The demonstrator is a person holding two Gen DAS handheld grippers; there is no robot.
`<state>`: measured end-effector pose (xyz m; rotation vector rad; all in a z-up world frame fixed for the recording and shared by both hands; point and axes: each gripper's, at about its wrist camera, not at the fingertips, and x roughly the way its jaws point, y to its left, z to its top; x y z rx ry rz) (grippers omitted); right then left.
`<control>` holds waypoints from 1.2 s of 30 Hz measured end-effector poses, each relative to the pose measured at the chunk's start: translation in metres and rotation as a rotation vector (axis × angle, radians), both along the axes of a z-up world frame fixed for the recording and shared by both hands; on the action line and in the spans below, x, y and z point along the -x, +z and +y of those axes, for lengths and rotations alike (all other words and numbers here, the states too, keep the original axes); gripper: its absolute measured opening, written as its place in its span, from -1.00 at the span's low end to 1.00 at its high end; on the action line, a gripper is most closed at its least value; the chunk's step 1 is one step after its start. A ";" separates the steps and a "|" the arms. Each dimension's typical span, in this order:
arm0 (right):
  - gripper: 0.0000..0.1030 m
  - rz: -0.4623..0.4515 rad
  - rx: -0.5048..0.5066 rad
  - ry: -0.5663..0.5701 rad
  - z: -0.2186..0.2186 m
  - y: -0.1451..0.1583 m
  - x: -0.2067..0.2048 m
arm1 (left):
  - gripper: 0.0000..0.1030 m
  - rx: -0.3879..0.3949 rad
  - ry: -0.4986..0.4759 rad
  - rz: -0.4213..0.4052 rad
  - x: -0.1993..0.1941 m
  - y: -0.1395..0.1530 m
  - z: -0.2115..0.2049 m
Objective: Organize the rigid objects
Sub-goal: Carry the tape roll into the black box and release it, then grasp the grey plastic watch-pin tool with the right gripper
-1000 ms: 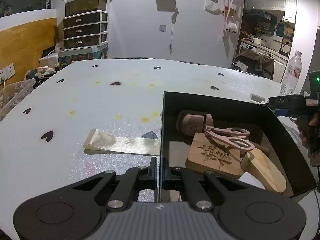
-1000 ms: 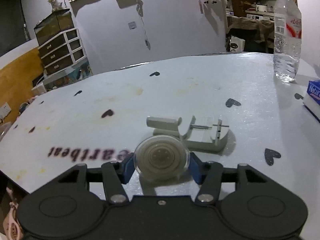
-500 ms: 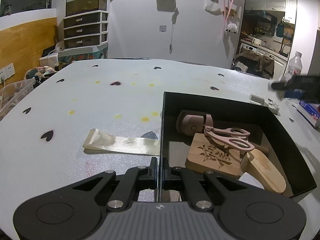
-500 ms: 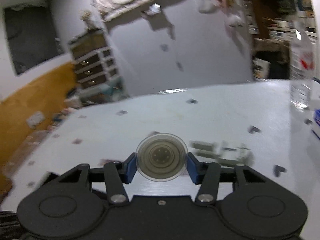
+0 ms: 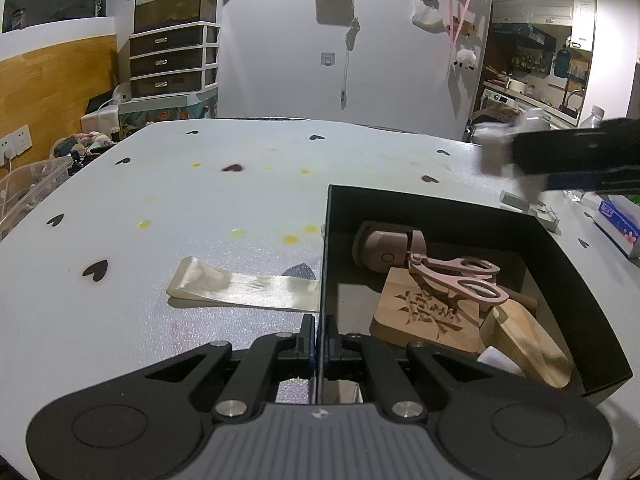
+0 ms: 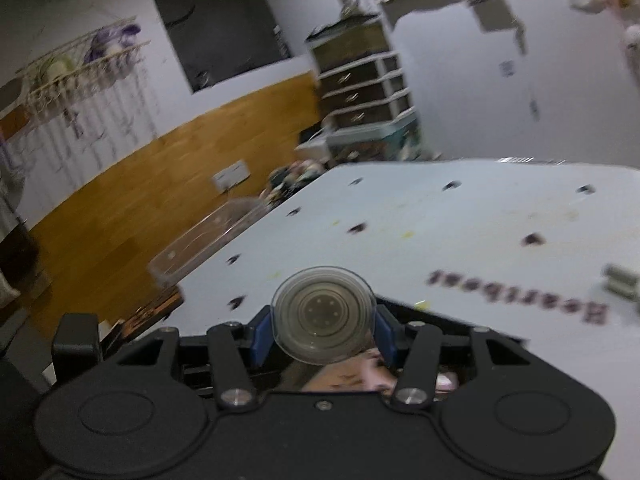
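Observation:
My left gripper (image 5: pixel 319 334) is shut on the near left wall of the black box (image 5: pixel 568 256). Inside the box lie pink scissors (image 5: pixel 460 276), a carved wooden block (image 5: pixel 424 312), a pink device (image 5: pixel 384 246) and a wooden piece (image 5: pixel 528 348). My right gripper (image 6: pixel 322 326) is shut on a round clear container (image 6: pixel 322 314) and holds it in the air above the box's far edge. It shows blurred in the left wrist view (image 5: pixel 500 152), above the box's right far corner.
A pale ribbon strip (image 5: pixel 240 286) lies on the white table left of the box. A grey clip-like part (image 5: pixel 528 206) and a tissue pack (image 5: pixel 618 224) lie past the box on the right. A clear plastic bin (image 6: pixel 200 240) stands beside the table's left edge.
My right gripper has lifted the round container off the table and swung left, over the box. My left gripper and the box have not moved.

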<state>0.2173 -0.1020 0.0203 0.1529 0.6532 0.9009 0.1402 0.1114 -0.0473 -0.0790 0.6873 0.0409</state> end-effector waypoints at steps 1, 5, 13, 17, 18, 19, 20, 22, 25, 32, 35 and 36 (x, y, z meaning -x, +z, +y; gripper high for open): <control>0.03 0.005 0.007 0.018 0.009 -0.002 -0.001 | -0.93 0.001 0.000 -0.001 0.000 0.000 0.000; 0.45 0.042 0.021 0.044 0.038 -0.012 -0.014 | -0.93 0.003 0.000 -0.001 0.001 0.001 0.000; 0.73 0.102 0.043 0.030 0.046 -0.025 -0.017 | -0.93 0.001 -0.005 -0.001 0.001 0.000 0.000; 0.77 0.101 0.065 0.016 0.037 -0.025 -0.014 | -0.93 0.003 -0.002 -0.003 0.001 0.000 0.000; 0.77 0.103 0.071 0.014 0.035 -0.026 -0.013 | -0.93 0.003 -0.001 -0.003 0.001 0.000 0.000; 0.78 0.104 0.079 0.010 0.034 -0.026 -0.012 | -0.93 0.002 0.000 -0.003 0.001 0.000 -0.001; 0.82 0.104 0.088 0.007 0.032 -0.026 -0.011 | -0.93 0.002 0.000 -0.003 0.001 0.000 -0.001; 0.88 0.102 0.097 0.003 0.028 -0.026 -0.009 | -0.93 0.003 0.000 -0.003 0.001 0.000 -0.001; 0.90 0.101 0.098 -0.002 0.023 -0.026 -0.008 | -0.93 0.003 0.001 -0.003 0.001 0.000 -0.001; 1.00 0.069 0.115 -0.020 0.015 -0.018 -0.002 | -0.93 0.002 0.000 -0.003 0.000 0.000 -0.001; 1.00 0.042 0.116 -0.041 0.009 -0.013 0.001 | -0.93 0.003 0.000 -0.003 0.001 0.000 -0.001; 1.00 0.033 0.115 -0.050 0.006 -0.011 0.001 | -0.93 0.002 0.000 -0.003 0.001 0.000 -0.001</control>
